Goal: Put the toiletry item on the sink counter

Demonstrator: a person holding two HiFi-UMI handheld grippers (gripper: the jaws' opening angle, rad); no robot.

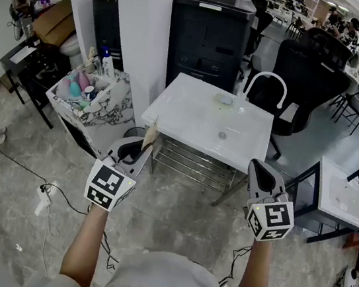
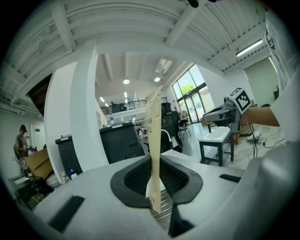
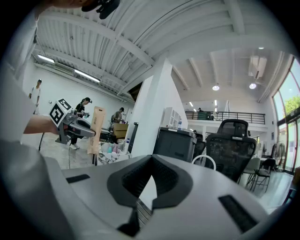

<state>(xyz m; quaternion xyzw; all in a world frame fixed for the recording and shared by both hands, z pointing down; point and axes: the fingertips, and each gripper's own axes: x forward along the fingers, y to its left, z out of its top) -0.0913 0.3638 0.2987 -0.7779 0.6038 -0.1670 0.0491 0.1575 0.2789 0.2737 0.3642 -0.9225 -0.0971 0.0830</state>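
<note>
Head view showed the white sink table (image 1: 196, 119) lying just ahead of both claws, its near corner closest to the left claw (image 1: 136, 148), which pinched the flat toiletry sachet (image 1: 149, 139) upright, long axis vertical, while the right claw (image 1: 263, 175) was closed on nothing.

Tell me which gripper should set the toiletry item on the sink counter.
Left. The left gripper has its fingers clamped on the flat beige packet, and the white sink counter lies just ahead. The right gripper is shut on nothing.
</note>
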